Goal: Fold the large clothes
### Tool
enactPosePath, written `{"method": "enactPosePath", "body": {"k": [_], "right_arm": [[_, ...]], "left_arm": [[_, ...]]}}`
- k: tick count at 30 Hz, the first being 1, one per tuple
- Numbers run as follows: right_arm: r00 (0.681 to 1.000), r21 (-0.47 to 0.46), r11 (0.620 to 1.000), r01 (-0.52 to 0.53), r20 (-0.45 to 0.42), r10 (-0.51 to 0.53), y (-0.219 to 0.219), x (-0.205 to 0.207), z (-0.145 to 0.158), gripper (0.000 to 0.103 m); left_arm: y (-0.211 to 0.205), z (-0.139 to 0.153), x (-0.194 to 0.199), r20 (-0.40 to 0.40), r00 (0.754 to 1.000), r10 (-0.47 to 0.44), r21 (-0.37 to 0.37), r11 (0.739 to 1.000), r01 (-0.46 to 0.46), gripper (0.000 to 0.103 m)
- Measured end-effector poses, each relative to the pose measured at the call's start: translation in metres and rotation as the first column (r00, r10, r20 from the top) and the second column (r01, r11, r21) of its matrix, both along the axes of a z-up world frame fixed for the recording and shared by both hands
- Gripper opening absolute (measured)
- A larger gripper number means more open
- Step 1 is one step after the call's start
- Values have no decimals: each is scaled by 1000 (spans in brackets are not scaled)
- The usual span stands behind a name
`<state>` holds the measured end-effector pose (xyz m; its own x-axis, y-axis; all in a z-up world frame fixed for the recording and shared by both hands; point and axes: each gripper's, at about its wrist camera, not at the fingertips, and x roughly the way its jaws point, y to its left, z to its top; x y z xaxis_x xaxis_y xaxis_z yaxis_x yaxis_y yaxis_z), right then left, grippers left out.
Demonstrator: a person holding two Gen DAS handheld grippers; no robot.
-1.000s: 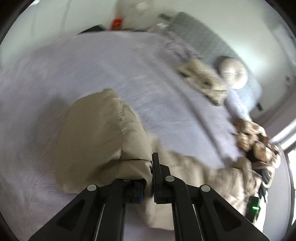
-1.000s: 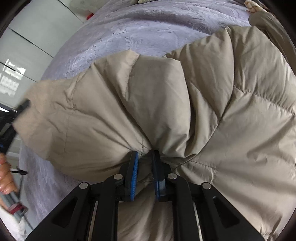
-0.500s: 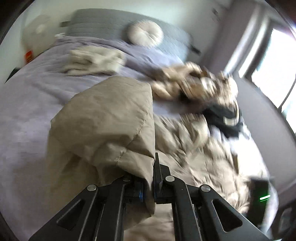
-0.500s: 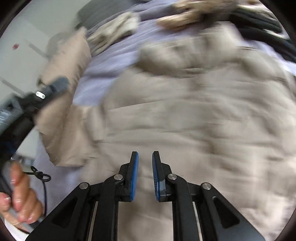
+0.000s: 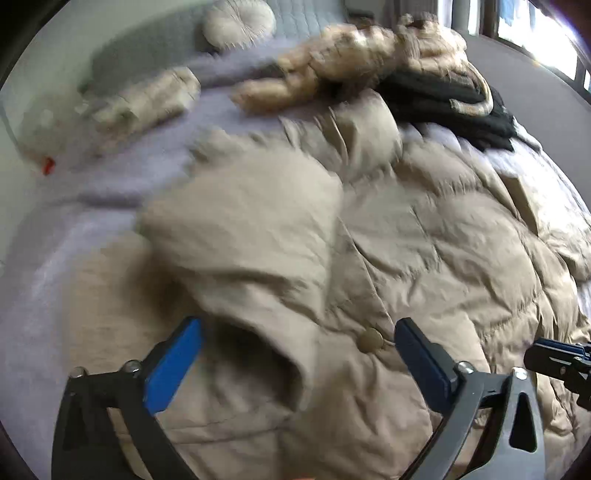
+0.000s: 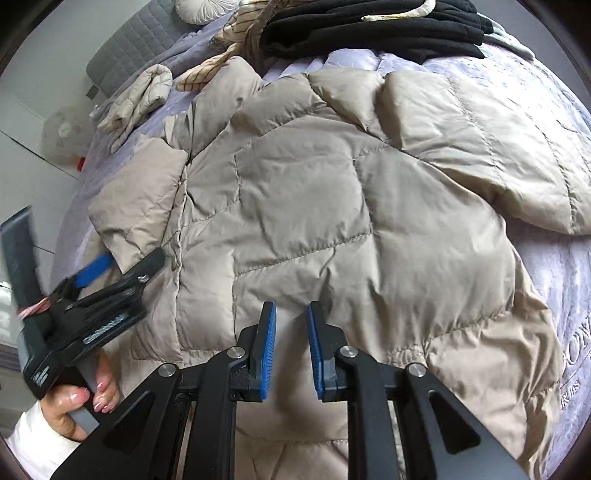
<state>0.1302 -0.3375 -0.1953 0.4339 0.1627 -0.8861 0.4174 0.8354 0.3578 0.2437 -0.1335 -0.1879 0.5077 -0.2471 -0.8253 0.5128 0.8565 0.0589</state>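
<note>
A large beige quilted puffer jacket (image 6: 332, 192) lies spread on the lilac bed (image 6: 554, 295); it also fills the left wrist view (image 5: 369, 258). A sleeve (image 5: 258, 229) lies folded over the jacket's left side, near a snap button (image 5: 370, 339). My left gripper (image 5: 297, 332) is wide open just above the sleeve and holds nothing; it also shows in the right wrist view (image 6: 122, 262) at the jacket's left edge. My right gripper (image 6: 290, 314) hovers over the jacket's near part, its jaws a narrow gap apart and empty.
A black garment (image 6: 369, 26) and a tan striped one (image 5: 351, 62) lie at the bed's far end. A folded beige garment (image 6: 140, 96) lies far left. A round cushion (image 5: 240, 20) rests against the grey headboard (image 6: 125, 48). A white fan (image 6: 64, 133) stands beside the bed.
My left gripper carried the sleeve over the jacket and opened, letting it go. My right gripper released its fold half a second earlier and has drawn back over the jacket.
</note>
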Motion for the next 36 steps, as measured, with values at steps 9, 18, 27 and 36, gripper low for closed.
{"method": "enactPosePath", "body": {"k": [9, 18, 27, 36], "right_arm": [[961, -175, 961, -215, 138, 240, 77, 50, 49, 92], [917, -474, 802, -363, -31, 397, 178, 149, 7, 88], [979, -175, 980, -96, 163, 125, 90, 113, 9, 9], [972, 107, 976, 191, 115, -203, 22, 62, 0, 40]], "left_arm": [[108, 37, 19, 109, 965, 238, 14, 970, -241, 103], [165, -28, 66, -23, 912, 408, 160, 902, -400, 103], [160, -37, 65, -49, 920, 389, 151, 913, -378, 103], [156, -36, 62, -34, 924, 380, 185, 911, -368, 103]]}}
